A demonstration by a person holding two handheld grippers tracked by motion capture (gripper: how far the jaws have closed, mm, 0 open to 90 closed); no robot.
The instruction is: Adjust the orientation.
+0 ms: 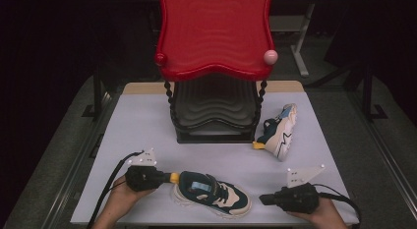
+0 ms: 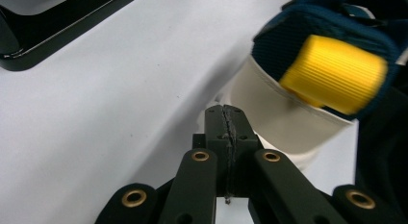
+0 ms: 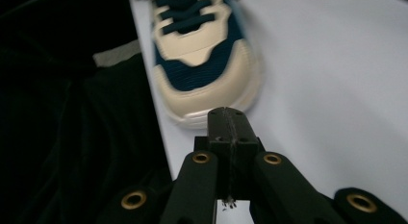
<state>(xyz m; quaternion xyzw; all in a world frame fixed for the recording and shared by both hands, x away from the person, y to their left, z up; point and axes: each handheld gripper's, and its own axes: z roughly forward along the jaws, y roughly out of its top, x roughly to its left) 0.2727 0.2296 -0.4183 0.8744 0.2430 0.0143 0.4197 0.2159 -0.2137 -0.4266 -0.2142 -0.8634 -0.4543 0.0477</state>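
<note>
In the lower middle of the high view a dark teal and cream sneaker (image 1: 211, 192) lies upright on the pale table (image 1: 147, 126), heel toward the left of the frame, toe toward the right. The left gripper (image 1: 164, 178) sits at its heel, right by the yellow pull tab (image 1: 174, 178); in the left gripper view the jaws are pressed together with nothing between them, their tips just below and left of the tab (image 2: 334, 72). The right gripper (image 1: 263, 198) rests near the toe at the lower right, apart from it, and its own view shows its jaws likewise closed on nothing, pointing at the cream toe cap (image 3: 207, 84).

A second sneaker (image 1: 279, 132) lies on its side at the right of centre, next to the foot of the red and black shoe rack (image 1: 215, 67) in the upper middle.

The step in hand looks like taking hold of the near sneaker (probably to move it toward the rack). To do it well, the left jaws should open first, then close across the heel tab or the heel collar rather than push against it, since a nudge would slide the shoe. The right gripper could steady the toe while the grip is made
</note>
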